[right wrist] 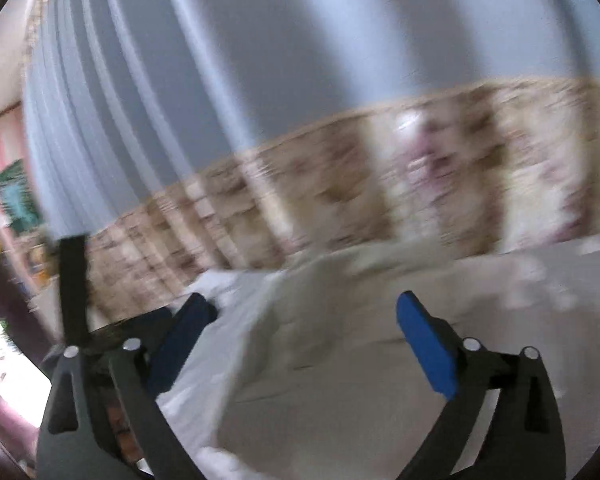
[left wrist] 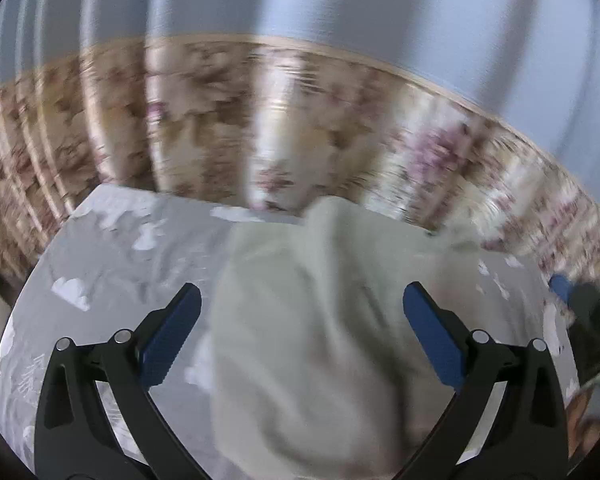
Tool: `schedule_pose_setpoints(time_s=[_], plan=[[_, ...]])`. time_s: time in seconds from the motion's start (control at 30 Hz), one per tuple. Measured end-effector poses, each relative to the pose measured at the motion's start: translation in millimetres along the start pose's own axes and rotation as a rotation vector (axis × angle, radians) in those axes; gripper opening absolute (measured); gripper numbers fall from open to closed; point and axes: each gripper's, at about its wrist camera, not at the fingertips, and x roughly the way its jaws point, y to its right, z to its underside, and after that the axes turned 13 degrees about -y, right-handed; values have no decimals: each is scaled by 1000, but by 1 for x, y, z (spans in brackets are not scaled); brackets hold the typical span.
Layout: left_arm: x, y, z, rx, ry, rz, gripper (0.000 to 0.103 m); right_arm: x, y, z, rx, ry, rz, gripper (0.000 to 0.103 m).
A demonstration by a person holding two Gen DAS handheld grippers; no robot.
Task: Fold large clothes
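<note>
A pale grey-green garment (left wrist: 320,320) lies bunched on a grey patterned table (left wrist: 120,248). My left gripper (left wrist: 302,300) is open, its blue pads (left wrist: 172,336) spread wide over the garment and holding nothing. In the right wrist view the same garment (right wrist: 340,360) spreads across the table, blurred by motion. My right gripper (right wrist: 304,312) is open above it, with nothing between its pads (right wrist: 424,348). The other gripper shows dimly at the right edge of the left wrist view (left wrist: 588,320).
A curtain, blue-grey above and floral beige below (left wrist: 300,128), hangs behind the table (right wrist: 560,276). The table's far edge runs just past the garment. A dark stand (right wrist: 74,288) rises at the left of the right wrist view.
</note>
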Motion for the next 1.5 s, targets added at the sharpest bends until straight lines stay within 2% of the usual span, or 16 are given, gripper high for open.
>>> schedule_pose_setpoints(time_s=[0.07,0.13,0.23,0.33,0.37,0.4,0.43,0.53,0.57,0.67,0.77,0.9,1.07,1.17,1.23,1.5], plan=[[3,27,4,44,6,1,100,-5,22,1,38,16,49,96],[15,48,7,73,-5,-32,100,-2,41,6,81,16,42,96],[48,62,8,73,-66,-46,100,12,53,4,92,-28,64,96],[69,64,13,80,-98,-40,100,8,50,4,55,-15,47,96],[73,65,15,94,-98,-55,96,11,49,3,54,-28,49,96],[76,65,16,100,-91,-62,90,13,51,4,60,-40,51,96],[78,65,16,96,-89,-58,76,16,52,5,69,-50,48,96],[79,63,17,106,-94,20,23,24,54,7,70,-80,45,96],[74,63,17,112,-72,22,16,27,53,8,68,-86,50,96],[57,64,16,146,-25,3,10,33,52,10,53,-107,57,96],[30,60,12,190,35,-70,9,35,48,11,37,-112,58,96],[12,29,6,160,56,-147,12,43,37,13,8,-136,49,96],[62,-20,11,121,-102,-290,43,86,14,34,-101,-250,95,97],[97,-52,20,61,-184,-390,50,105,13,49,-147,-262,177,100],[113,-61,27,54,-226,-374,50,114,17,55,-152,-281,194,100],[91,-53,19,56,-165,-456,62,121,14,66,-182,-251,247,100]])
